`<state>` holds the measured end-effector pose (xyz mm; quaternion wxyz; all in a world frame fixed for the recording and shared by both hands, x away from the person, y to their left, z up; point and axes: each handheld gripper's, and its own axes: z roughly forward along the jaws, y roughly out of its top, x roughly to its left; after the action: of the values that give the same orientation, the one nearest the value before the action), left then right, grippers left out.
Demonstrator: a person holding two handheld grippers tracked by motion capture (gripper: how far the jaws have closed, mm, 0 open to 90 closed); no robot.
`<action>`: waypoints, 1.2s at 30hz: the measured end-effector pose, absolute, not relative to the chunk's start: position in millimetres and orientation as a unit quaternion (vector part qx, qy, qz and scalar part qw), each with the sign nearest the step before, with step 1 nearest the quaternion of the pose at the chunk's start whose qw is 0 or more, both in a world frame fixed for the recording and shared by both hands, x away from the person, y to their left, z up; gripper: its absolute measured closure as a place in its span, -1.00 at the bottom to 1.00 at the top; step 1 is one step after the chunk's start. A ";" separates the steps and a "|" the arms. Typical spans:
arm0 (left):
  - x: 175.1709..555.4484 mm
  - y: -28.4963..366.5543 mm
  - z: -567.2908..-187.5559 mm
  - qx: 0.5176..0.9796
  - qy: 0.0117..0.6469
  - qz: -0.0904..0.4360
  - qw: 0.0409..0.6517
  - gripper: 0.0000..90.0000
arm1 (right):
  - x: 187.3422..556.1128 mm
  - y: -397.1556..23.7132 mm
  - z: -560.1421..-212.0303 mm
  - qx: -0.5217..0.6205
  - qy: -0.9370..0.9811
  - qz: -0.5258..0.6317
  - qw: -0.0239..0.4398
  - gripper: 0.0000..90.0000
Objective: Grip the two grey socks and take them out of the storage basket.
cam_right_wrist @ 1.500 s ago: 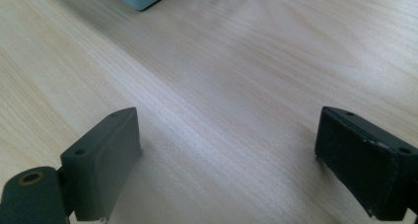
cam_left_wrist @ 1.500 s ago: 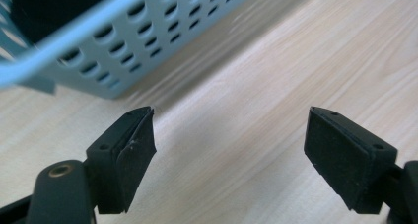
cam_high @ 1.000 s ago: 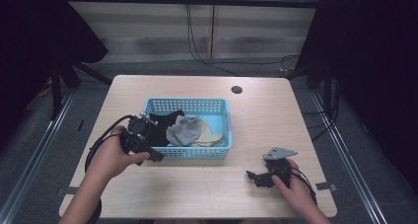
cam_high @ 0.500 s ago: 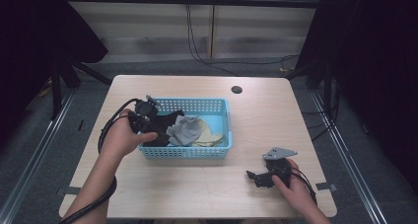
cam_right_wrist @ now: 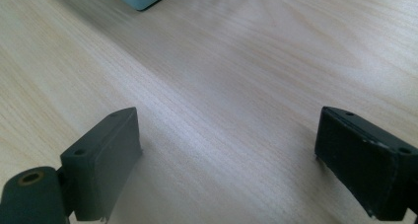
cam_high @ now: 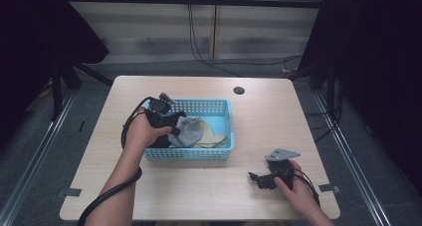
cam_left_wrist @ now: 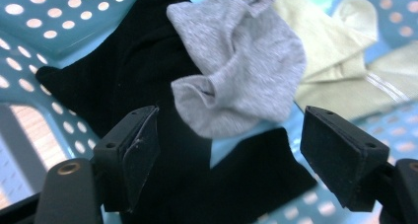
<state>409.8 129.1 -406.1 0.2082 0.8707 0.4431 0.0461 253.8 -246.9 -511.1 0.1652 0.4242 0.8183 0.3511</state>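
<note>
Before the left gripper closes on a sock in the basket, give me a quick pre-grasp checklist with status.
1. Left gripper jaws open, nothing pinched: ok.
2. Grey sock between the jaws in the left gripper view: ok, its lower fold sits in the gap.
3. Pads touching the grey sock: cannot tell.
4. Single-item pick: not ok, the black sock lies directly under the grey one and could be caught too.
5. Blue basket wall clear of the jaws: ok, the gripper is inside the rim in the high view.
6. Right gripper out of the way: ok, open, on the table apart from the basket.
</note>
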 end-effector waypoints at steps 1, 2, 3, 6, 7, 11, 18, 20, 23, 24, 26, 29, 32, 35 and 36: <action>411.9 128.9 -409.2 0.870 0.445 0.047 0.208 -0.50 | 253.8 -246.8 -511.1 0.424 0.818 0.351 0.165 -0.79; 413.9 129.1 -412.4 0.869 0.448 0.047 0.207 -0.50 | 253.8 -246.8 -511.2 0.424 0.818 0.351 0.165 -0.79; 415.5 129.0 -415.2 0.867 0.451 0.051 0.206 -0.50 | 253.8 -246.8 -511.1 0.424 0.818 0.351 0.165 -0.79; 420.6 130.5 -421.1 0.864 0.454 0.054 0.210 -0.50 | 253.8 -246.8 -511.1 0.424 0.818 0.351 0.165 -0.79; 420.6 130.5 -421.1 0.864 0.454 0.054 0.210 -0.50 | 253.8 -246.8 -511.1 0.424 0.818 0.351 0.165 -0.79; 425.1 130.5 -427.8 0.860 0.464 0.050 0.207 -0.47 | 253.8 -246.9 -511.2 0.424 0.818 0.352 0.165 -0.79; 428.9 127.9 -436.6 0.861 0.461 0.037 0.211 -0.37 | 253.7 -246.8 -511.1 0.425 0.818 0.351 0.165 -0.79; 429.0 125.2 -437.6 0.861 0.461 0.036 0.214 -0.31 | 253.7 -246.8 -511.1 0.425 0.818 0.351 0.165 -0.79; 430.1 123.7 -437.9 0.864 0.456 0.037 0.212 -0.24 | 253.8 -246.9 -511.2 0.424 0.818 0.351 0.165 -0.79; 429.8 122.4 -438.5 0.864 0.456 0.035 0.211 -0.21 | 253.7 -246.8 -511.1 0.425 0.818 0.351 0.165 -0.79; 430.5 119.3 -439.9 0.871 0.448 0.030 0.199 -0.05 | 253.8 -246.9 -511.3 0.423 0.818 0.351 0.166 -0.79; 430.8 117.0 -441.1 0.869 0.454 0.023 0.196 -0.01 | 253.8 -247.0 -511.3 0.423 0.819 0.351 0.166 -0.79; 432.3 113.6 -442.8 0.872 0.451 0.020 0.192 0.16 | 253.8 -247.0 -511.3 0.423 0.819 0.351 0.166 -0.79; 433.0 110.0 -441.6 0.872 0.453 0.013 0.184 0.54 | 253.9 -247.0 -511.4 0.422 0.819 0.352 0.166 -0.79; 433.5 109.4 -440.1 0.875 0.450 0.009 0.175 0.54 | 253.9 -247.0 -511.4 0.422 0.819 0.352 0.166 -0.79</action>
<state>433.5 109.4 -440.1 0.1749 0.8754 0.4505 0.0094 253.9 -247.0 -511.4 0.1665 0.4224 0.8187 0.3515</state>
